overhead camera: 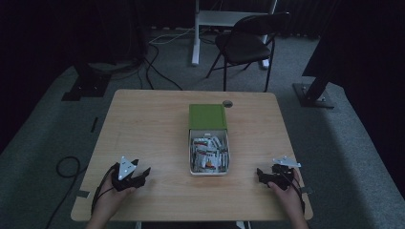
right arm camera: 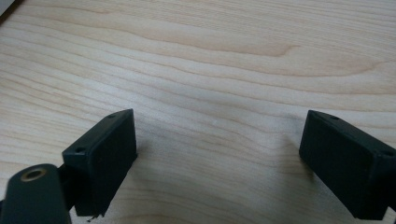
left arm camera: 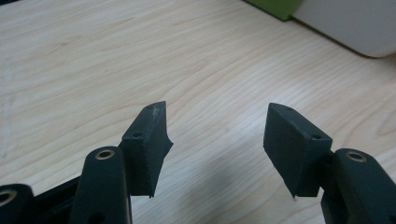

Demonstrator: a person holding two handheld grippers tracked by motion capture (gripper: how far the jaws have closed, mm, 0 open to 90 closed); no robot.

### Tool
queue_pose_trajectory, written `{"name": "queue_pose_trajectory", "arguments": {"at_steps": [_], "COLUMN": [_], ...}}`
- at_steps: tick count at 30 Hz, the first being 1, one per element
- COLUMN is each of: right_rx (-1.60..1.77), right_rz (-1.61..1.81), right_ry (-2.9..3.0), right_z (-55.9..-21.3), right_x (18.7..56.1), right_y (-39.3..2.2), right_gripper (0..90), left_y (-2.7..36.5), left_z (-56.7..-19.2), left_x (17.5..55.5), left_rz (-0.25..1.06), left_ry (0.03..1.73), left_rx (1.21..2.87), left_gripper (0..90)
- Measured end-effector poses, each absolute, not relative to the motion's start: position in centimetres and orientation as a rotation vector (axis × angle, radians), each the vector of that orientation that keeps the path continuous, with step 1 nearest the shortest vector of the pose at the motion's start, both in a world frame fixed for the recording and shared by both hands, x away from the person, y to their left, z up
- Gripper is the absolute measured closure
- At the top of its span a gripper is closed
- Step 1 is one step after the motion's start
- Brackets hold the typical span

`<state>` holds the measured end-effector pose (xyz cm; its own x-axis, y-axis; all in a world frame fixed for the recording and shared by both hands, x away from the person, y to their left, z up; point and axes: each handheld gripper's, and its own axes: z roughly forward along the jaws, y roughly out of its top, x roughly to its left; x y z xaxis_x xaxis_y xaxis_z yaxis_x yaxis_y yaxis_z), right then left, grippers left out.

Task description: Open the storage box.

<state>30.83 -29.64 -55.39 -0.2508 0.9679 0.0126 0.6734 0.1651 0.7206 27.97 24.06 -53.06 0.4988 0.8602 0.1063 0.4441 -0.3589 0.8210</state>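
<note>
In the middle of the wooden table stands a white tray holding several small printed packets. A green lid or box sits at the tray's far end. My left gripper rests near the front left of the table, left of the tray. Its jaws stand apart over bare wood, with nothing between them. A corner of the green part and the white tray wall show at the top right of the left gripper view. My right gripper is at the front right, open and empty over bare wood.
A small round grommet sits in the table's far edge behind the green part. Beyond the table stand a dark folding chair and a white desk leg. Cables and black stand bases lie on the grey carpet.
</note>
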Motion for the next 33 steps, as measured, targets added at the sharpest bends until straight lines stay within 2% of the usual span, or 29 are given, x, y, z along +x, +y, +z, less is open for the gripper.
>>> {"name": "queue_pose_trajectory", "arguments": {"at_steps": [9, 10, 14, 21, 28, 33], "right_rx": [1.549, 1.549, 1.549, 1.548, 1.545, 1.537], "right_rz": [0.860, 0.861, 0.860, 0.860, 0.861, 0.867], "right_ry": [1.994, 1.994, 1.994, 1.995, 1.998, 2.005], "right_z": [-55.4, -55.4, -55.4, -55.4, -55.4, -55.4], "right_x": [30.8, 30.8, 30.8, 30.8, 30.9, 31.0], "right_y": [-29.7, -29.7, -29.7, -29.7, -29.7, -29.7], "right_gripper": [10.7, 10.7, 10.7, 10.7, 10.7, 10.6], "left_y": [25.2, 25.6, 26.0, 27.1, 28.1, 28.1], "left_z": [-53.6, -53.8, -54.0, -54.3, -54.7, -54.9], "left_x": [28.1, 28.2, 28.2, 28.1, 28.2, 28.5], "left_rz": [0.619, 0.600, 0.592, 0.580, 0.601, 0.589], "left_ry": [1.142, 1.162, 1.204, 1.271, 1.327, 1.367], "left_rx": [1.970, 1.967, 1.942, 1.914, 1.934, 2.015], "left_gripper": [36.0, 31.0, 28.2, 16.5, 16.3, 16.1]}}
